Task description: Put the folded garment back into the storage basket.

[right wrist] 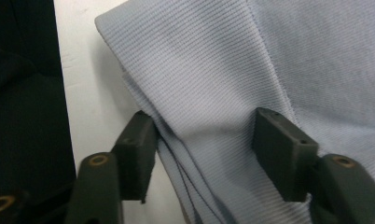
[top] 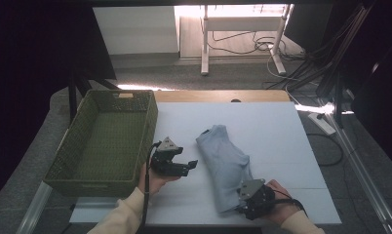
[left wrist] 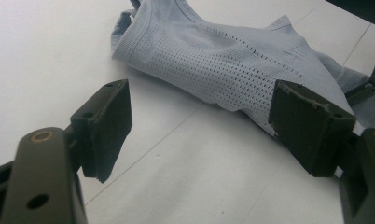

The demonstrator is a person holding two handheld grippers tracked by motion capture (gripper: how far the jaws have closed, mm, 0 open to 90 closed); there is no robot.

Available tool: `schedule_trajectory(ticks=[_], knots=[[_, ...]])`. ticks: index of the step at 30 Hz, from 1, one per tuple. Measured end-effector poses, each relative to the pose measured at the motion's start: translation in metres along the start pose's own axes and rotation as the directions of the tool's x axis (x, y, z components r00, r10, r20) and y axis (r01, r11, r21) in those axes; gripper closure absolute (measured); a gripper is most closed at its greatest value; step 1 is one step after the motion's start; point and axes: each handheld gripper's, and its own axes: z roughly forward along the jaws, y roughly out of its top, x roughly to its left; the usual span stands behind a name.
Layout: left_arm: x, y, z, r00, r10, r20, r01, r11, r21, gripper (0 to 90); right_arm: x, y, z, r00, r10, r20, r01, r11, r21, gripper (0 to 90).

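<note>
Room: a dim workspace is surrounding a white table top, with cables trailing on the grey floor behind it.
Landmark: a folded pale blue knit garment is lying near the middle of the table, its near end reaching toward the person's edge.
Basket: a dark green woven rectangular basket is sitting well to the left of the garment, at the table's left edge.
Left gripper: it is hovering just left of the garment, jaws standing apart with nothing between them, pointing at the perforated panel.
Right gripper: it is sitting over the garment's near end, jaws apart and straddling the stacked folded edge; the left pad looks to be brushing the cloth, yet I would not call it clamped.
Handling: the garment looks light, soft and limp, likely to sag and unfold if lifted from one point.
Where to hold: I would judge the layered near edge best, pinching all the folds together, with the left gripper supporting the far end.
</note>
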Motion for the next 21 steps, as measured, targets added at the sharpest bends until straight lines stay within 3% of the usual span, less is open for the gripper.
schedule_trajectory(ticks=[6, 7, 12, 15, 21], knots=[[-0.0002, -0.0008, 0.0003, 1.0000, -0.002, 0.000, 0.002, 1.0000, 0.004, 22.2, 0.0021, 0.0011, -0.0018, 0.9994, -0.034, 0.003, 0.034, 0.999, 0.006, 57.8], [-0.0002, -0.0008, 0.0005, 1.0000, -0.002, 0.000, 0.002, 1.0000, 0.005, 22.2, 0.0018, 0.0010, -0.0022, 0.9988, -0.043, 0.023, 0.043, 0.999, 0.009, 65.5], [-0.0014, -0.0005, 0.0010, 1.0000, 0.003, 0.001, -0.003, 1.0000, 0.005, 22.1, 0.0000, 0.0020, -0.0019, 0.9974, -0.056, 0.045, 0.056, 0.998, 0.011, 73.7], [-0.0006, -0.0005, 0.0010, 1.0000, 0.000, 0.001, 0.000, 1.0000, 0.003, 22.1, -0.0007, 0.0025, -0.0028, 0.9984, -0.044, 0.036, 0.044, 0.999, 0.002, 77.6], [0.0008, -0.0004, 0.0008, 1.0000, -0.002, -0.002, 0.002, 1.0000, 0.003, 22.2, -0.0039, 0.0050, -0.0036, 0.9996, 0.024, -0.016, -0.025, 0.998, -0.065, 80.9]])
